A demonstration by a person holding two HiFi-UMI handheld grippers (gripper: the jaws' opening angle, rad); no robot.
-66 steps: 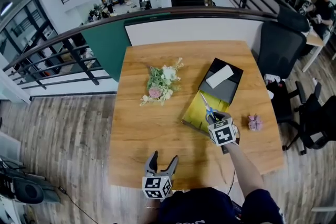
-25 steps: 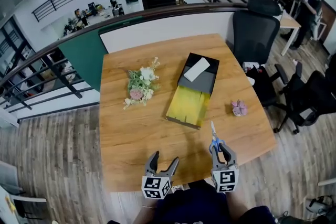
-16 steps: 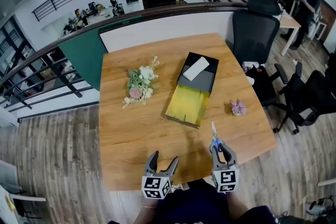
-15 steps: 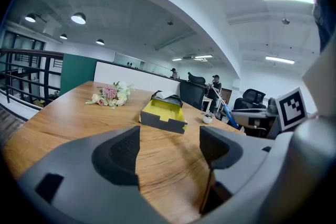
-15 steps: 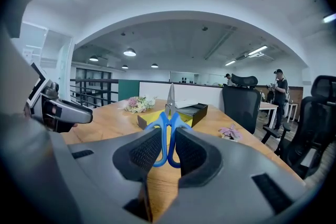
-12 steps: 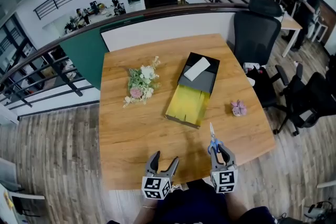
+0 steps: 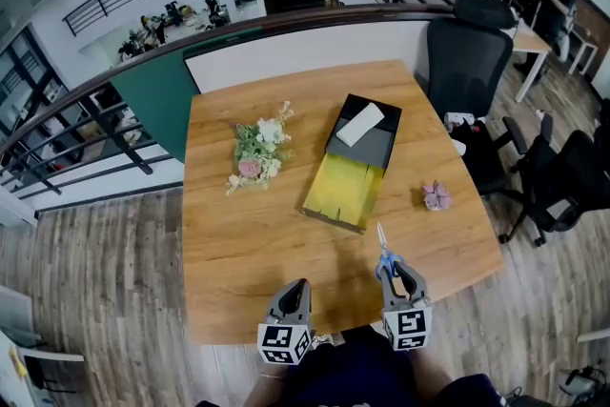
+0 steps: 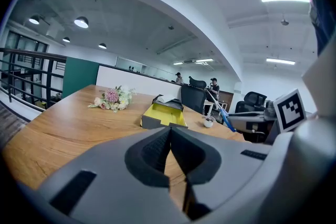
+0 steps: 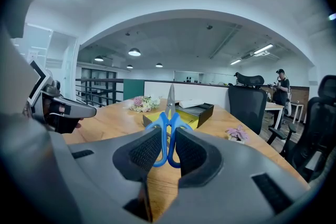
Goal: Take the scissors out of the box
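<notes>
The scissors [image 7: 382,252] have blue handles and closed blades that point away from me. My right gripper [image 7: 393,270] is shut on the handles and holds them above the table near its front edge. In the right gripper view the handles [image 9: 167,128] sit pinched between both pads. The box [image 7: 349,189], black with its yellow tray slid out, lies in the middle of the table, apart from the scissors. My left gripper [image 7: 296,286] hovers at the front edge. Its jaws have just been closing and now meet with nothing between them [image 8: 170,132].
A small bouquet [image 7: 257,152] lies left of the box on the wooden table [image 7: 238,243]. A little pink flower [image 7: 436,196] sits to the right. A white pad [image 7: 362,124] rests on the box's black part. A black office chair [image 7: 467,62] stands past the far right corner.
The left gripper's jaws went from wide open to closed. The right gripper, earlier at the box with the scissors, has drawn back to the front edge and stayed there.
</notes>
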